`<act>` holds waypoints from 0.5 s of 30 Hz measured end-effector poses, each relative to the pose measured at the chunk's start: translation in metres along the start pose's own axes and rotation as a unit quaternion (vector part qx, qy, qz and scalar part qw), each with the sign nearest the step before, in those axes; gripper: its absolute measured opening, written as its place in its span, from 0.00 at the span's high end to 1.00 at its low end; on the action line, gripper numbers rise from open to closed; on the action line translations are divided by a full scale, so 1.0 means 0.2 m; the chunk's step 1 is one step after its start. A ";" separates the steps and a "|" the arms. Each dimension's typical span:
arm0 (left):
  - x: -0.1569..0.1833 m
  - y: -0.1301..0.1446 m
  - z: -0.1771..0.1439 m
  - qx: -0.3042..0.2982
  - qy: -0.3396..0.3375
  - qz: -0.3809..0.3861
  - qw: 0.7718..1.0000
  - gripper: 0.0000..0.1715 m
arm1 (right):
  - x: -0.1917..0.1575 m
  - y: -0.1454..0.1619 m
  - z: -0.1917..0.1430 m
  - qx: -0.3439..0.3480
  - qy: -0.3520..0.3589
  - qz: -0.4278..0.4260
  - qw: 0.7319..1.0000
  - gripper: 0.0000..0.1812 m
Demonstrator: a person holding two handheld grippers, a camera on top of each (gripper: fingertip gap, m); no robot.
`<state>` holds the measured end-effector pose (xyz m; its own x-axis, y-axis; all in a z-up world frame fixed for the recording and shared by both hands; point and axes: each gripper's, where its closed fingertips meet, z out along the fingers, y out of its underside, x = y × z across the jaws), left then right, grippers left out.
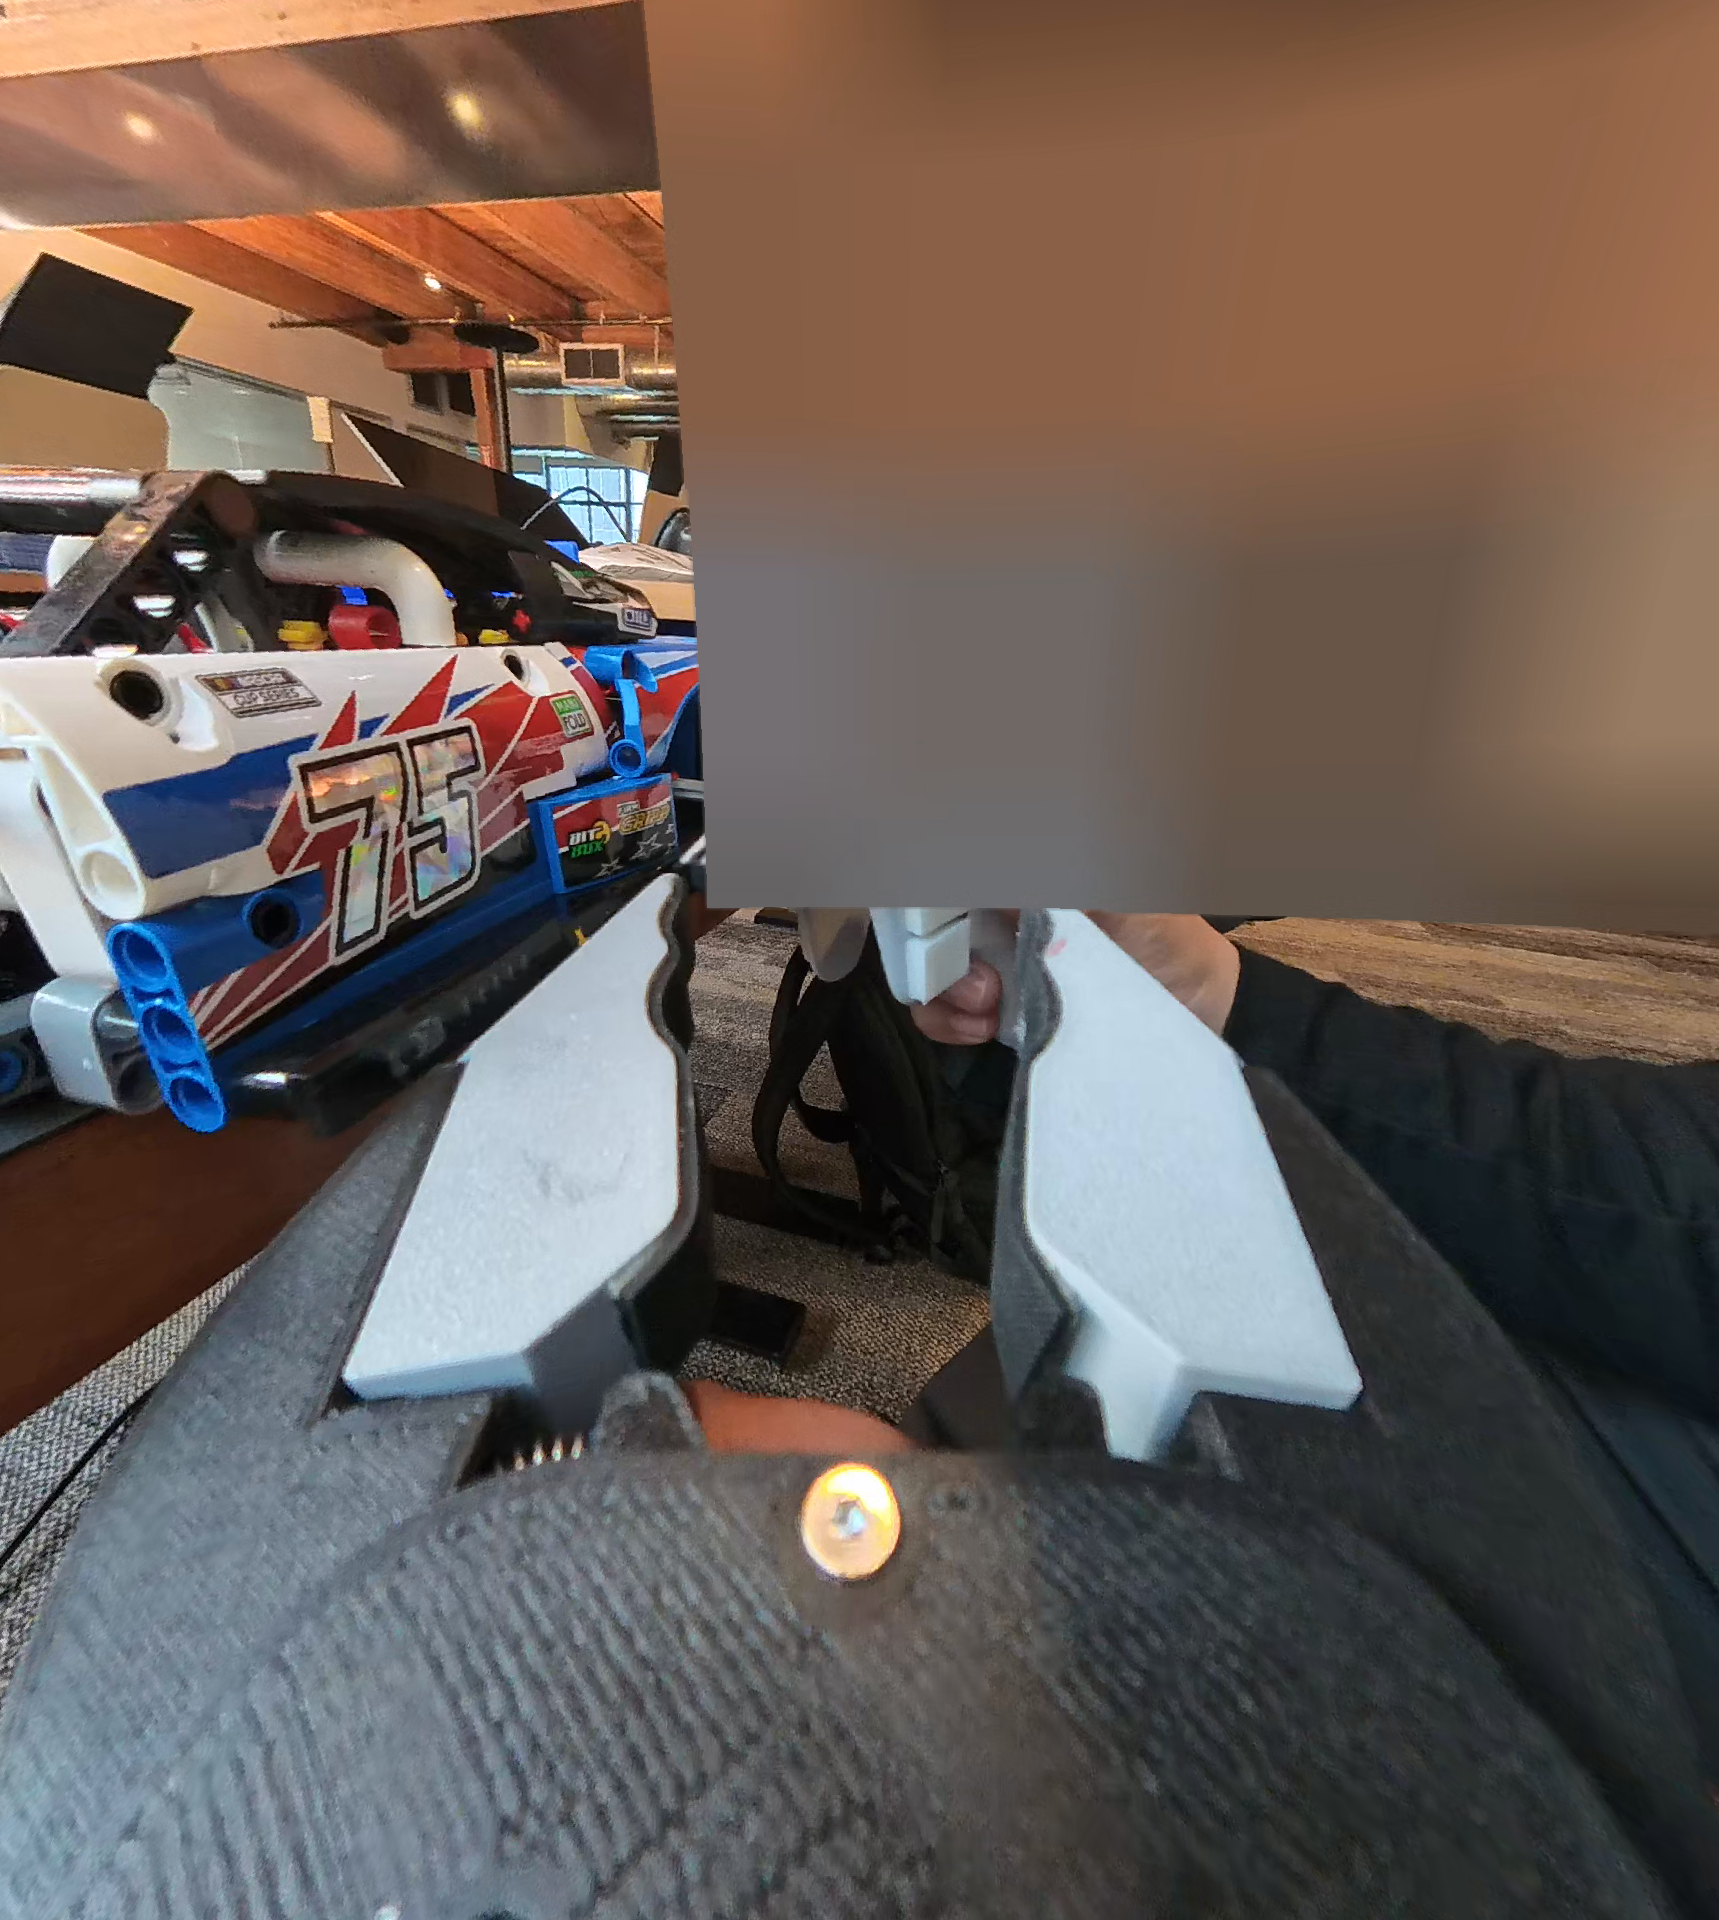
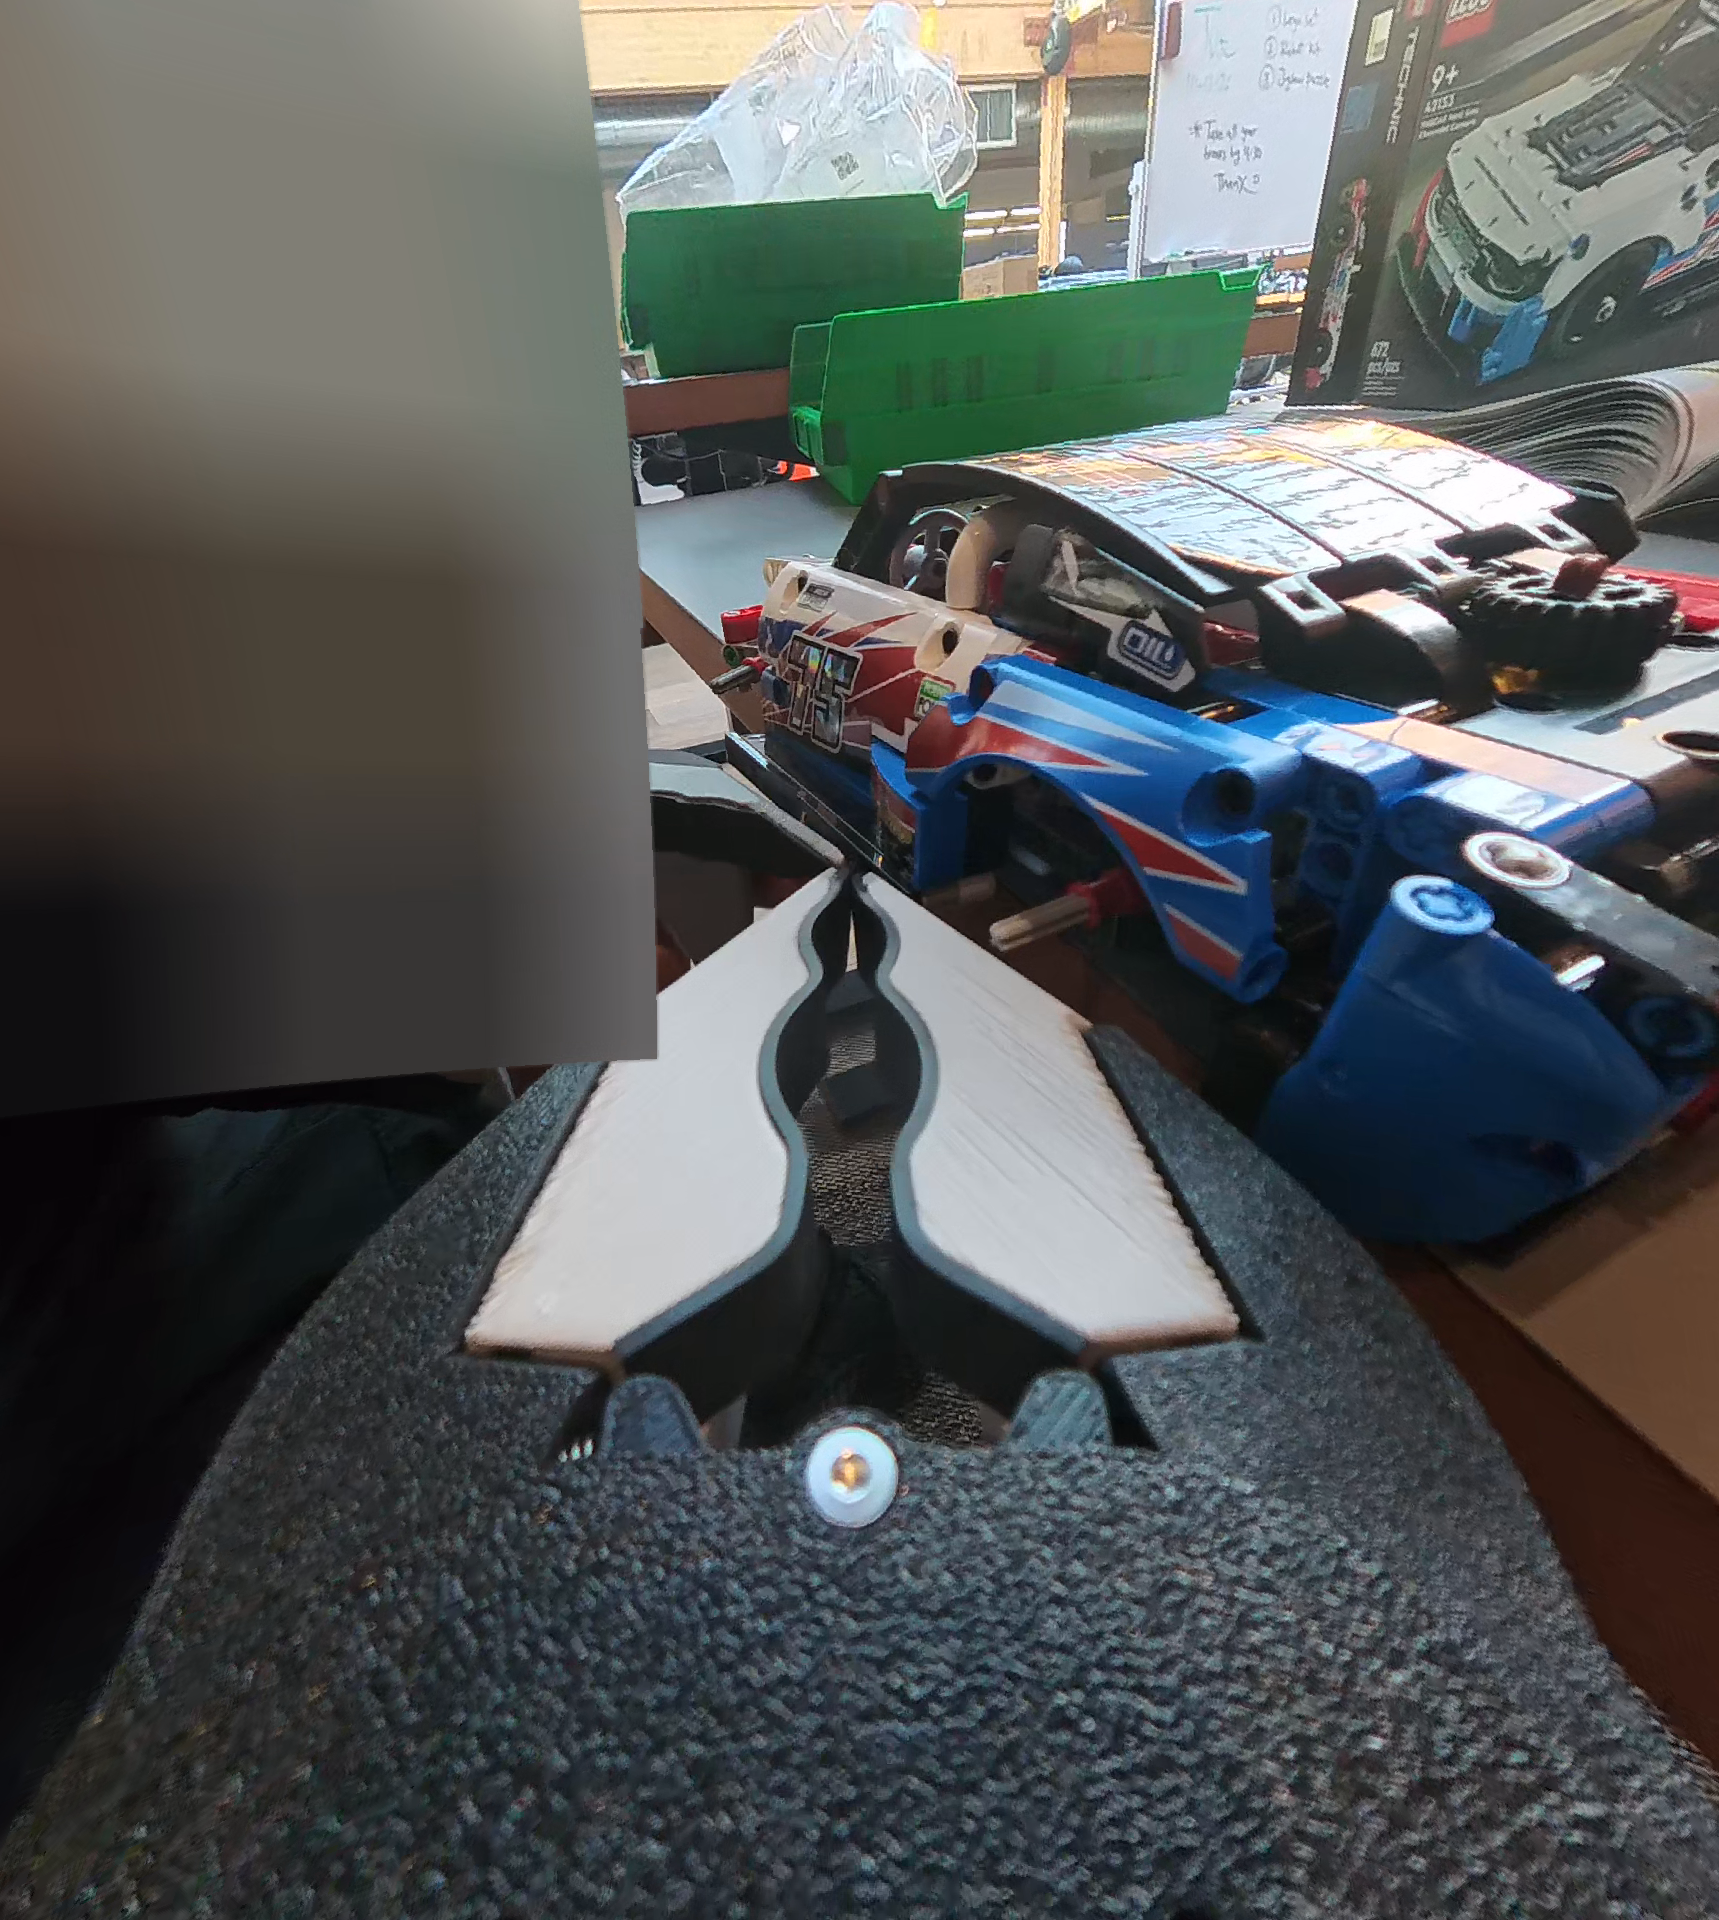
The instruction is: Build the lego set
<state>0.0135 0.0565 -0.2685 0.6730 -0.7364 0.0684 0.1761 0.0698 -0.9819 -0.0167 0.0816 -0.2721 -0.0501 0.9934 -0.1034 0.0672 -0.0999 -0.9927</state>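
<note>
A nearly built Lego race car (image 1: 315, 810) in white, blue and red with a black roof stands on the table at the left of the left wrist view. It fills the middle right of the right wrist view (image 2: 1250, 779). My left gripper (image 1: 850, 935) is open and empty, held off the table's edge to the right of the car. My right gripper (image 2: 850, 883) is shut with nothing seen between its tips, just left of the car's side. Its white fingers (image 1: 922, 956) show beyond the left gripper, with a hand behind them.
Two green bins (image 2: 1021, 384) stand behind the car, one holding a clear plastic bag (image 2: 834, 114). The set's box (image 2: 1582, 187) and an open instruction booklet (image 2: 1613, 436) are at the back right. A black backpack (image 1: 865, 1091) lies on the carpet. A black sleeve (image 1: 1509, 1195) is at the right.
</note>
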 end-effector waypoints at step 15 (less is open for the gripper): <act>-0.02 0.01 0.01 0.006 -0.017 0.008 1.000 0.67 | 0.00 0.00 0.00 0.002 0.069 -0.034 0.997 0.99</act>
<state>0.0130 0.0607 -0.2694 0.6994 -0.7123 0.0586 0.1730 0.0891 -0.9809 -0.0173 0.0818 -0.2729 0.0836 0.9962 -0.0258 0.0643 -0.0312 -0.9974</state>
